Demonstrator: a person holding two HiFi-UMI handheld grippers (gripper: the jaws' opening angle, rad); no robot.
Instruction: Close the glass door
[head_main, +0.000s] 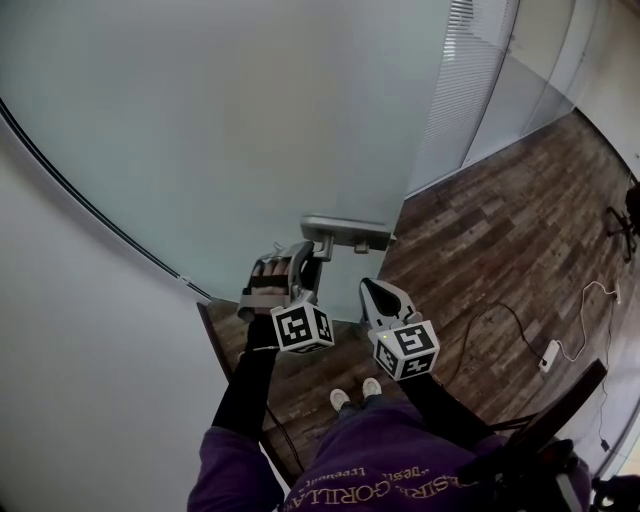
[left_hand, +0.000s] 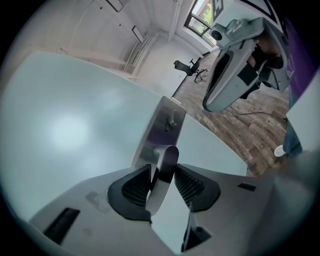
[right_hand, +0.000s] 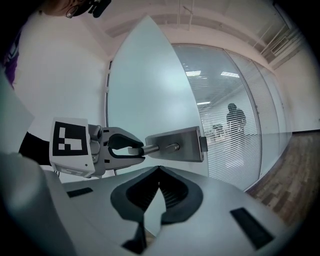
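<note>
Glass door (head_main: 220, 130), frosted and tall, is filling the upper left of the head view. Its free edge is standing over the wood-plank floor (head_main: 500, 230), directly in front of the person and clear of the partition with blinds (head_main: 455, 90) beyond it. A white wall (head_main: 80, 350) is running along the left side.

The left gripper (left_hand: 162, 182) is reaching up to the door's edge. Its ribbed pads are pressing from both sides on the lever handle (right_hand: 150, 148), which is sticking out of the brushed-metal lock plate (head_main: 345, 232).

The right gripper (right_hand: 159, 185) is hanging just beside the left gripper, a little lower and apart from the door. Its jaws are meeting at the tips with nothing between them.

The person's white shoes (head_main: 355, 395) are showing below the grippers. A white power strip (head_main: 548, 355) with its cable is lying on the floor to the right.
</note>
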